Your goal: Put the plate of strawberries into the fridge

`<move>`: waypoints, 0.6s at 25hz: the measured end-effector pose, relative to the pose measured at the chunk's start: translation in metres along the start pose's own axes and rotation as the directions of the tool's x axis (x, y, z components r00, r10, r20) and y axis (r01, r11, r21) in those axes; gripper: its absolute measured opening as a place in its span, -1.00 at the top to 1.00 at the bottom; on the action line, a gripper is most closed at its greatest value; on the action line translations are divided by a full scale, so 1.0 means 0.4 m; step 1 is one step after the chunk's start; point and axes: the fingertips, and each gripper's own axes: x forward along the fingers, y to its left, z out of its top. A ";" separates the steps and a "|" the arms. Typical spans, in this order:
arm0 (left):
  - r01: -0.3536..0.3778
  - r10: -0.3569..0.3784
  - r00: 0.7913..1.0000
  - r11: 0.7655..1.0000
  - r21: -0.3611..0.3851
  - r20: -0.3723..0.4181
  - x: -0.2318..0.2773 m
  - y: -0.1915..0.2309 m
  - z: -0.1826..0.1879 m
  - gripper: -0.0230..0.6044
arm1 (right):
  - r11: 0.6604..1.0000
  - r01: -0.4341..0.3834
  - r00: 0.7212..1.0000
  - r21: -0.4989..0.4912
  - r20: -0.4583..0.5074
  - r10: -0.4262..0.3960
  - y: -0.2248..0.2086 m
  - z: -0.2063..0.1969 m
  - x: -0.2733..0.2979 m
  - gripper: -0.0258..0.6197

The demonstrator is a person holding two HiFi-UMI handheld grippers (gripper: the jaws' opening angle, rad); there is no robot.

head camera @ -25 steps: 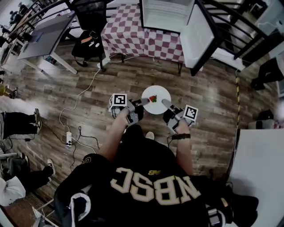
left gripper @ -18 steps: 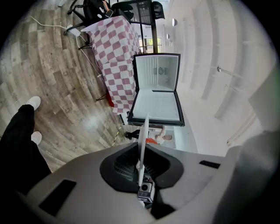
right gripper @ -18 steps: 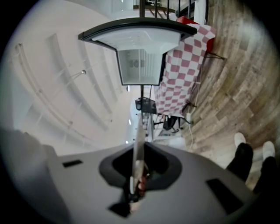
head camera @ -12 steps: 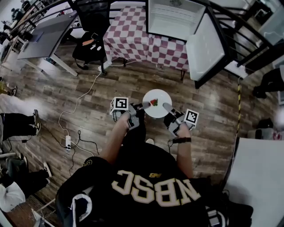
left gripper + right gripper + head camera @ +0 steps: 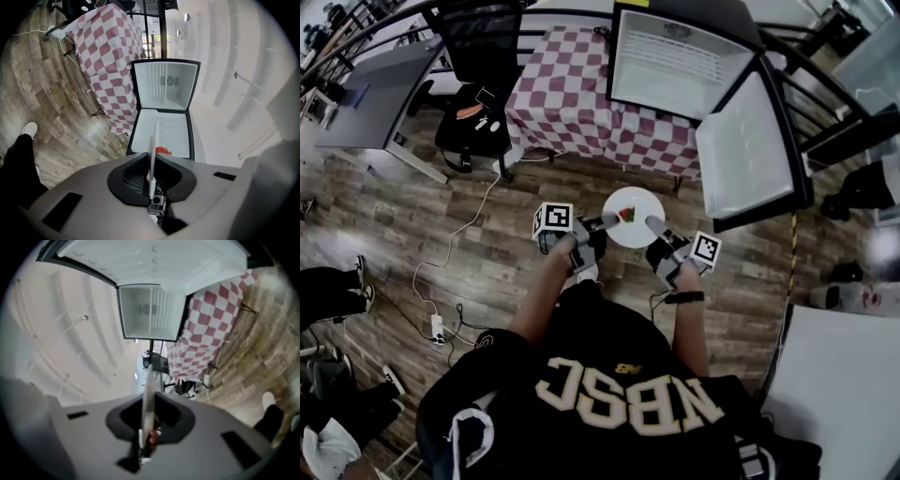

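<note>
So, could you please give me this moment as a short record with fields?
plate: white, held between both grippers
strawberries: on the plate, near its middle
left gripper: shut on the plate's left rim
right gripper: shut on the plate's right rim
fridge: ahead, by the checked tablecloth, door open
task state: plate not yet inside the fridge

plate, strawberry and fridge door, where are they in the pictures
plate [image 5: 634,198]: head view, bare white surface near its far rim
strawberry [image 5: 625,214]: head view, its red body, on the plate
fridge door [image 5: 741,150]: head view, white inner panel of the open door
</note>
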 end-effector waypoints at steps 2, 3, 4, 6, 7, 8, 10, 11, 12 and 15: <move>0.002 -0.002 1.000 1.000 0.000 -0.002 0.008 -0.018 0.065 0.82 | 1.000 -0.016 0.999 0.001 0.035 0.016 0.010 0.044 0.053 0.79; 0.002 -0.002 1.000 1.000 0.000 -0.005 0.012 -0.025 0.096 0.82 | 1.000 -0.022 0.998 0.008 0.058 0.022 0.014 0.067 0.077 0.79; 0.002 -0.002 1.000 1.000 0.000 -0.009 0.017 -0.033 0.124 0.82 | 0.999 -0.029 0.996 0.018 0.082 0.027 0.017 0.088 0.099 0.79; 0.003 -0.003 1.000 1.000 0.002 -0.020 0.027 -0.046 0.172 0.82 | 0.999 -0.033 0.992 0.032 0.119 0.029 0.022 0.122 0.133 0.79; 0.003 -0.003 1.000 1.000 0.004 -0.026 0.035 -0.053 0.195 0.82 | 0.999 -0.029 0.991 0.031 0.131 0.025 0.022 0.141 0.146 0.79; 0.006 -0.005 0.999 1.000 0.005 -0.033 0.045 -0.063 0.217 0.82 | 0.999 -0.025 0.990 0.026 0.139 0.021 0.026 0.162 0.158 0.79; 0.015 -0.014 0.999 1.000 0.007 -0.047 0.070 -0.079 0.253 0.82 | 1.000 -0.020 0.988 0.013 0.152 0.018 0.040 0.199 0.176 0.79; 0.020 -0.020 0.998 1.000 0.005 -0.055 0.082 -0.088 0.264 0.82 | 1.000 -0.018 0.987 0.009 0.158 0.016 0.044 0.215 0.180 0.79; 0.027 -0.026 0.998 1.000 0.006 -0.063 0.095 -0.097 0.277 0.82 | 1.000 -0.018 0.987 0.008 0.162 0.016 0.048 0.232 0.185 0.79; 0.037 -0.036 0.996 0.999 0.017 -0.077 0.136 -0.124 0.327 0.82 | 1.000 -0.019 0.986 0.006 0.167 0.018 0.058 0.292 0.207 0.79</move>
